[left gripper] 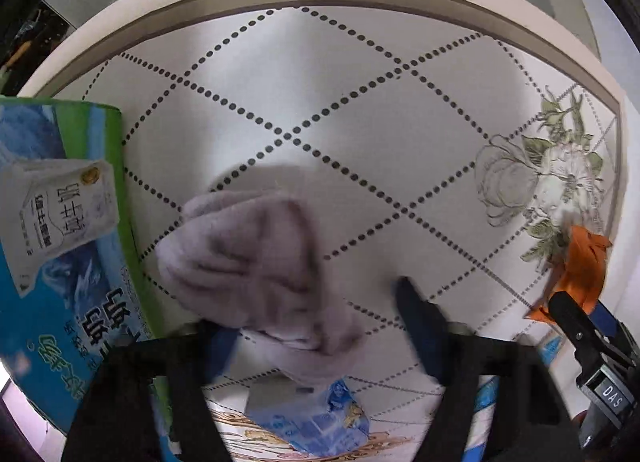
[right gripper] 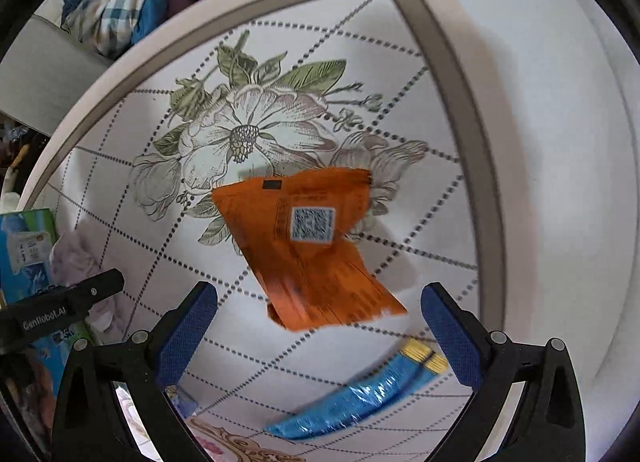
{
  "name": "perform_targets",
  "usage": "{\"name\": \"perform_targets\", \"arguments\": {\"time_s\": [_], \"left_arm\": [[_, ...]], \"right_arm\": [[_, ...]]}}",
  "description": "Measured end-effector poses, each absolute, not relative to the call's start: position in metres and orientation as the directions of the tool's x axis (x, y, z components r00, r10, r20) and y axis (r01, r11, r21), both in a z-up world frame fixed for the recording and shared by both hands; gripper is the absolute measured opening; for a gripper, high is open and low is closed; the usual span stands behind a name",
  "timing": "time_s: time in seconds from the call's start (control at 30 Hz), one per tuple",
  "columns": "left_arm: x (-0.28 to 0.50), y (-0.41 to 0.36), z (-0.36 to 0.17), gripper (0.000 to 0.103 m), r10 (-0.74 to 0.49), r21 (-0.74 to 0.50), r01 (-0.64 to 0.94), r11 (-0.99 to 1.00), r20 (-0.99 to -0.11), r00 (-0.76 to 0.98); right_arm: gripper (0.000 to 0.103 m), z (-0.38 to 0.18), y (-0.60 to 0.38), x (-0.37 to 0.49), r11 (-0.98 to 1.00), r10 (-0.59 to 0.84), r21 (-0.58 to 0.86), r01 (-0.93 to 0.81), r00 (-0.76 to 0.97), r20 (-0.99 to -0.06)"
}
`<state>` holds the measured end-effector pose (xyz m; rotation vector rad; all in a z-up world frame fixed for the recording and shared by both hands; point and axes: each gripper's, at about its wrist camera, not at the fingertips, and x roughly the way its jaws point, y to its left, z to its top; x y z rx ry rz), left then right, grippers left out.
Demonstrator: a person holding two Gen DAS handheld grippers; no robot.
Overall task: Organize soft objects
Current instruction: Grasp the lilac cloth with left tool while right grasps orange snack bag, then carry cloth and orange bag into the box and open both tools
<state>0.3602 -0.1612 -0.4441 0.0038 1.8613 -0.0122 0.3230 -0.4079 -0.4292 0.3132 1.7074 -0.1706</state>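
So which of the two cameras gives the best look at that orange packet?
The right wrist view. There the orange packet lies whole in mid-frame on the tablecloth, ahead of the open right gripper, its square code label plain to see. The left wrist view catches only a crumpled bit at its right edge, partly behind the other gripper.

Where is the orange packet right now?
In the right wrist view, the orange packet lies on the tablecloth's flower print, ahead of the open right gripper, with a blue packet nearer.

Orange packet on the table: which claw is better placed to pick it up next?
Right. The right claw is open with the orange packet directly ahead between its fingers. The left claw is busy with the grey cloth, far from the packet.
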Motion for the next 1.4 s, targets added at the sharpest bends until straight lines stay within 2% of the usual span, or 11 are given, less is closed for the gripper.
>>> {"name": "perform_targets", "arguments": {"time_s": [0.03,0.1,0.17,0.33,0.4,0.5,0.57,0.8,1.03,1.2,1.4], "left_arm": [[0.360,-0.162,-0.444,0.062,-0.003,-0.007,0.012,1.000,-0.960,-0.280],[0.361,-0.165,-0.445,0.055,0.003,-0.003,0.021,1.000,-0.962,-0.274],[0.361,-0.164,-0.445,0.051,-0.001,-0.006,0.019,1.000,-0.964,-0.268],[0.366,-0.161,-0.444,0.044,-0.001,-0.006,0.019,1.000,-0.968,-0.249],[0.369,-0.161,-0.442,0.037,-0.003,-0.009,0.023,1.000,-0.972,-0.236],[0.369,-0.162,-0.440,0.035,-0.002,-0.013,0.047,0.999,-0.975,-0.220],[0.366,-0.161,-0.438,0.035,0.000,-0.011,0.054,0.998,-0.977,-0.211],[0.349,-0.169,-0.423,0.035,-0.013,-0.027,0.066,0.997,-0.980,-0.199],[0.339,-0.182,-0.367,0.034,-0.078,-0.093,0.137,0.986,-0.991,-0.110],[0.312,-0.174,-0.285,0.034,-0.187,-0.183,0.188,0.965,-0.982,0.008],[0.260,-0.121,-0.197,0.034,-0.273,-0.242,0.217,0.946,-0.954,0.122]], "right_arm": [[0.102,-0.434,-0.408,0.324,0.951,0.112,0.065,0.303,-0.141,-0.984],[0.100,-0.442,-0.409,0.325,0.946,0.124,0.069,0.316,-0.156,-0.980],[0.092,-0.447,-0.409,0.326,0.945,0.119,0.061,0.321,-0.164,-0.979],[0.090,-0.453,-0.408,0.328,0.950,0.088,0.030,0.310,-0.173,-0.981],[0.087,-0.454,-0.405,0.333,0.952,0.067,0.008,0.307,-0.181,-0.981],[0.072,-0.452,-0.395,0.339,0.958,0.022,-0.030,0.286,-0.175,-0.984],[0.054,-0.449,-0.389,0.340,0.960,0.015,-0.032,0.278,-0.165,-0.986],[0.049,-0.450,-0.378,0.340,0.960,0.013,-0.034,0.276,-0.167,-0.986],[0.046,-0.427,-0.380,0.316,0.952,0.072,0.033,0.305,-0.120,-0.990],[0.045,-0.361,-0.351,0.298,0.961,0.139,0.136,0.241,0.004,-0.990],[0.045,-0.280,-0.299,0.263,0.963,0.224,0.238,0.124,0.113,-0.968]]}}
